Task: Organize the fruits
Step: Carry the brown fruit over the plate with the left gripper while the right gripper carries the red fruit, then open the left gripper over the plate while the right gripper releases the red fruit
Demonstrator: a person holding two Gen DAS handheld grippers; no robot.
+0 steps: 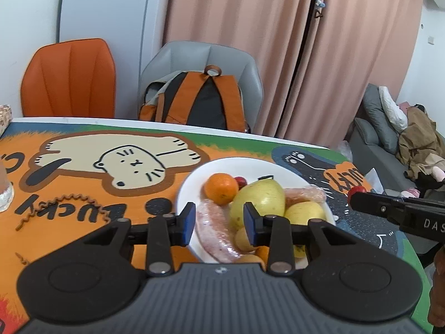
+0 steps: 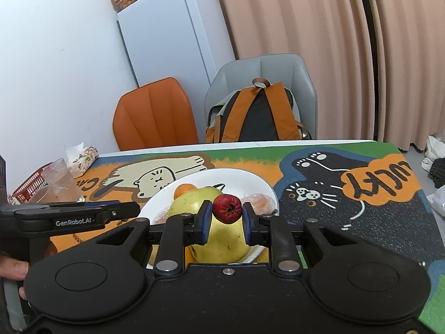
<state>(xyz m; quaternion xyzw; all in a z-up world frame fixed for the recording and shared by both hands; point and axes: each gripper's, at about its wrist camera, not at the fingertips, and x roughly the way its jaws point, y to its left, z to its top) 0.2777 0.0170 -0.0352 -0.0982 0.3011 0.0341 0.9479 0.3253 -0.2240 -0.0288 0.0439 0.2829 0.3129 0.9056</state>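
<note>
Nearly done, by the look of it. Most fruit already heaped on the white plate (image 1: 192, 178) on the table (image 2: 361, 222): orange (image 1: 221, 188), big yellow pear (image 1: 258, 203), wrapped pieces. Right hand-held gripper (image 2: 226, 220) clenched on a small red fruit (image 2: 227, 208), above the plate, not yet set down. Left hand-held gripper (image 1: 219, 222) released, empty, over the plate's near edge.

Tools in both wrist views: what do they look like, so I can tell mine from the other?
Both match. The left tool and right tool are matte black, each with two straight fingers tipped by blue pads, silver pivot screws, round black caps on both sides and a ribbed grey-black body. Seen side-on, the left reads "GenRobot.AI" in white; the right shows white letters "DAS". No cables show.
</note>
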